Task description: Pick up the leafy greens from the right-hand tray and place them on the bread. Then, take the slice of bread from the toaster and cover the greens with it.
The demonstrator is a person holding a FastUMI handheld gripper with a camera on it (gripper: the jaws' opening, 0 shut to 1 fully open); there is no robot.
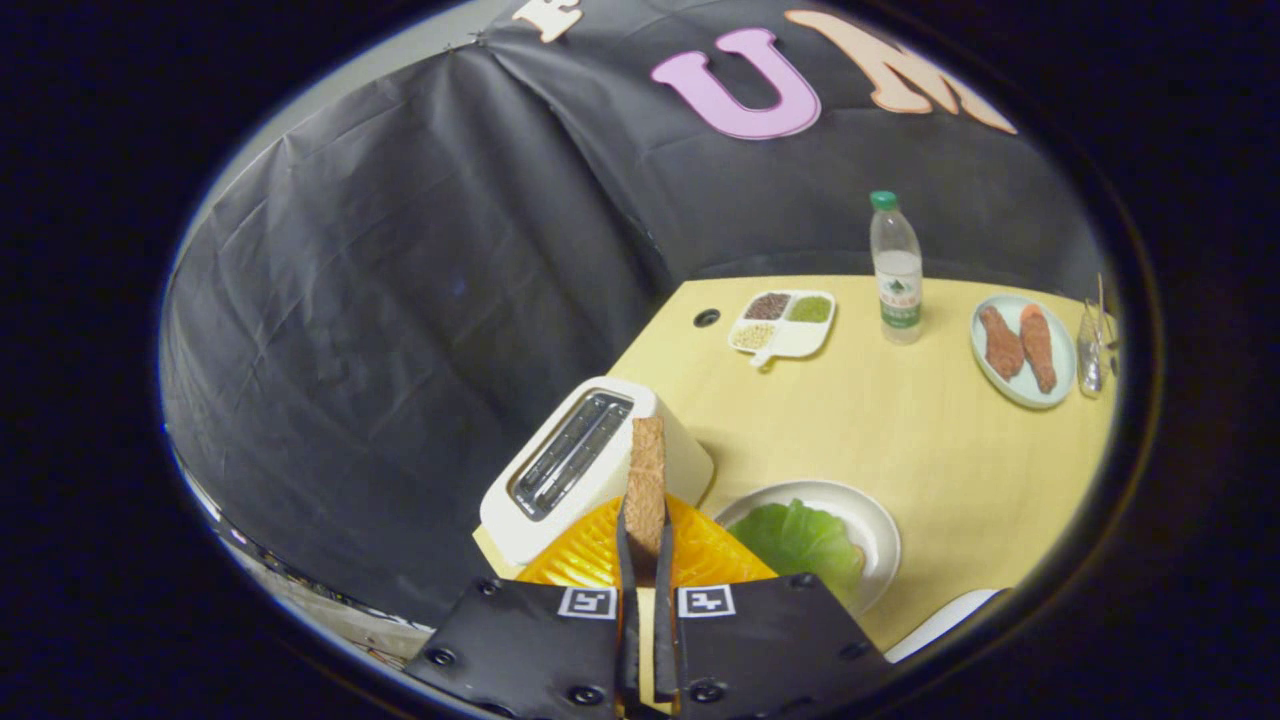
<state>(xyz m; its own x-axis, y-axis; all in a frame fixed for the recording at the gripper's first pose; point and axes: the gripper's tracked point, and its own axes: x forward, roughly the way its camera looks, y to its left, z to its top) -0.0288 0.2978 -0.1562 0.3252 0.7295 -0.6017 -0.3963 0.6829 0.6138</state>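
The claw (645,560) is nearly closed, its two fingers pressing on either side of a slice of bread (646,485) that stands on edge between them and rises ahead of the fingertips. Just beyond it sits the white toaster (560,500), its slots looking empty from here, so the slice is judged to have come out of the toaster and to be on its way to the plate. On the white plate (880,530), just to the right of the fingers, the leafy greens (800,540) lie spread flat; that puts the first half of the task as done, with the greens off their tray and laid down. What remains is to carry the held slice over the plate, turn it flat and set it on the greens. The lower slice that the greens should rest on is hard to make out: a brownish sliver at the plate's near-right edge may be its crust, but the leaf covers nearly all of it. An orange ribbed thing (700,555) lies under the fingers and is partly hidden by them, so its shape is unclear. A pale edge (940,620) near the claw's right side is cut off; it could be the tray. Farther across the desk (900,420) stand a divided dish (785,322), a bottle (897,270) and a plate with two brown pieces (1022,348).
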